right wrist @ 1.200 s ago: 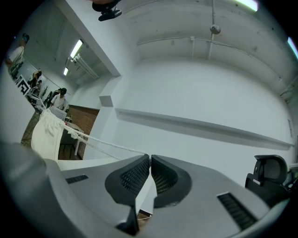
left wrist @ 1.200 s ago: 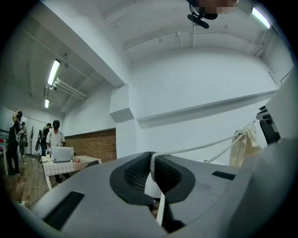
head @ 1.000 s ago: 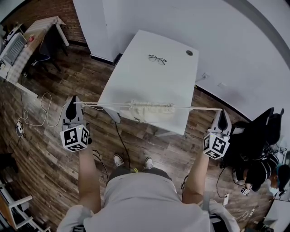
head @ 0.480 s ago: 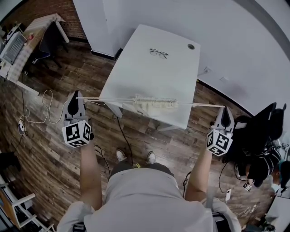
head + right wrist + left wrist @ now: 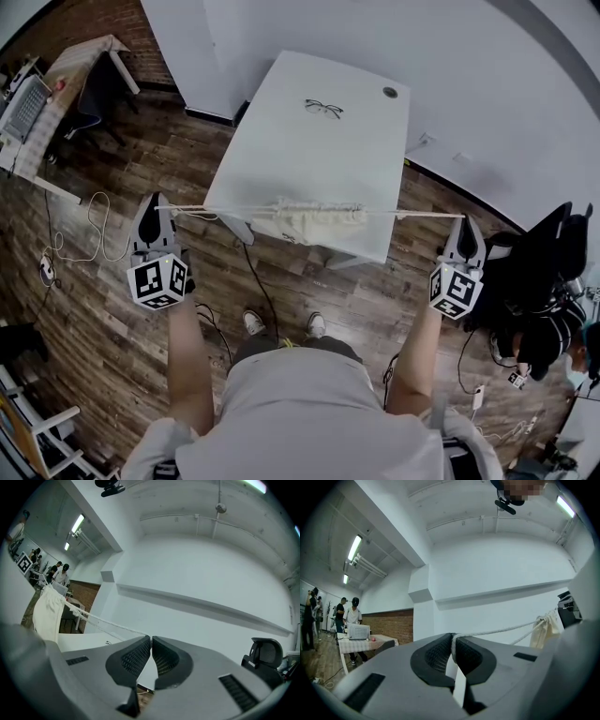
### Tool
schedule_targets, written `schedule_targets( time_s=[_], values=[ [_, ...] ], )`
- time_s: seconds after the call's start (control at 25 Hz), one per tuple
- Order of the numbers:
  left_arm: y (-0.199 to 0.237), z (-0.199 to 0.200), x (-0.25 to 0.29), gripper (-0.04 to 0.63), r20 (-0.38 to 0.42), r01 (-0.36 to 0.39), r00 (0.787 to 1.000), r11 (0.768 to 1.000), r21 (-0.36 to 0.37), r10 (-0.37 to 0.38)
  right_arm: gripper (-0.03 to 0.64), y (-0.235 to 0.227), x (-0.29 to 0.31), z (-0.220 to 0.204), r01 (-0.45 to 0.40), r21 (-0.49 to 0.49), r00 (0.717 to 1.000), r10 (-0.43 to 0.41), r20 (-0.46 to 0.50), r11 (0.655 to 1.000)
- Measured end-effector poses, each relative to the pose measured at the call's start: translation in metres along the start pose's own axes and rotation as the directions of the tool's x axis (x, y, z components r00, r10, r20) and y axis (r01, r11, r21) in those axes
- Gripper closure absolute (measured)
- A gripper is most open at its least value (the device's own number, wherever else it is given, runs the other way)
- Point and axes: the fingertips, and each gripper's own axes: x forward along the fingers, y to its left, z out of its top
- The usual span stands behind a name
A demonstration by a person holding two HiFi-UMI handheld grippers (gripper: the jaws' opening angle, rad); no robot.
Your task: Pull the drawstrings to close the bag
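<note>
Over a white rectangular table (image 5: 323, 155), a cream cloth bag (image 5: 314, 221) is hung bunched midway between the fingertips of the left gripper (image 5: 156, 208) and right gripper (image 5: 466, 225), both clamped on taut white cord drawstrings (image 5: 422, 216), which could be jerked free by uneven pulling.

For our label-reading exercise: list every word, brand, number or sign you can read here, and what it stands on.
No text can be read.
The left gripper and right gripper carry only black-and-white square markers, no letters or digits.
</note>
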Motion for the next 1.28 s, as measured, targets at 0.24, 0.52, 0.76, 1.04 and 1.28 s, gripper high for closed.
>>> schedule_targets(
  time_s=[0.24, 0.52, 0.76, 1.04, 1.28],
  values=[
    [-0.001, -0.002, -0.003, 0.578, -0.001, -0.001, 1.000, 1.000, -0.003, 0.001, 0.575, -0.003, -0.002, 0.001, 0.004, -0.008, 1.000, -0.004, 0.005, 1.000],
    [-0.003, -0.004, -0.003, 0.578, -0.004, -0.005, 1.000, 1.000, -0.006, 0.005, 0.575, -0.007, -0.002, -0.005, 0.002, 0.005, 1.000, -0.002, 0.004, 1.000],
    [0.001, -0.007, -0.006, 0.578, -0.009, -0.010, 1.000, 1.000, -0.019, 0.010, 0.575, -0.004, -0.002, -0.009, 0.000, 0.007, 1.000, 0.000, -0.002, 1.000],
    [-0.001, -0.006, -0.006, 0.578, -0.013, -0.008, 1.000, 1.000, -0.008, 0.008, 0.575, -0.006, -0.001, -0.011, 0.007, 0.020, 1.000, -0.007, -0.001, 1.000],
    [0.000, -0.008, -0.010, 0.578, -0.022, -0.001, 1.000, 1.000, 0.008, 0.001, 0.575, -0.005, -0.004, -0.012, 0.012, 0.021, 1.000, -0.012, -0.002, 1.000]
  ],
)
